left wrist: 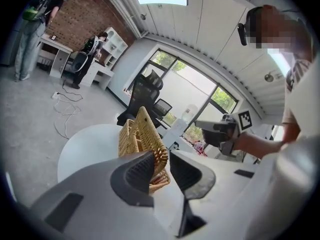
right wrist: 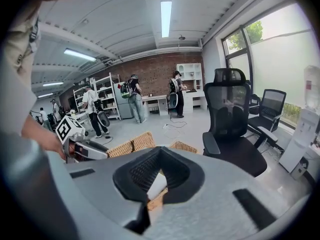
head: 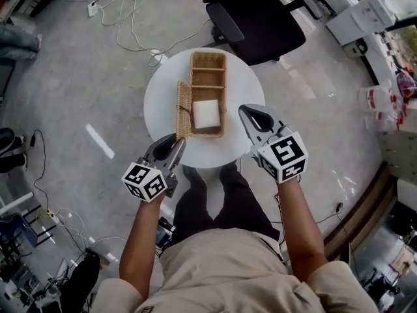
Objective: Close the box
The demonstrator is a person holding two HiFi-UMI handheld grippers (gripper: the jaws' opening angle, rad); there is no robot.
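Note:
An open wicker box [head: 208,77] sits on a round white table [head: 163,90], with a white block [head: 206,114] in its near compartment. Its hinged lid [head: 184,109] stands upright along the box's left side. My left gripper [head: 177,142] is at the lid's near end. In the left gripper view the lid's [left wrist: 145,129] near corner sits between the jaws of the left gripper [left wrist: 161,156], which is shut on it. My right gripper [head: 246,111] hovers off the box's right near corner. Its tips meet on nothing in the right gripper view [right wrist: 160,151], and the box [right wrist: 135,144] lies beyond them.
A black office chair [head: 260,18] stands just past the table's far edge. Cables [head: 130,18] trail over the floor at the far left. The person's legs [head: 215,194] are against the table's near edge. Desks and clutter line the right side [head: 384,96].

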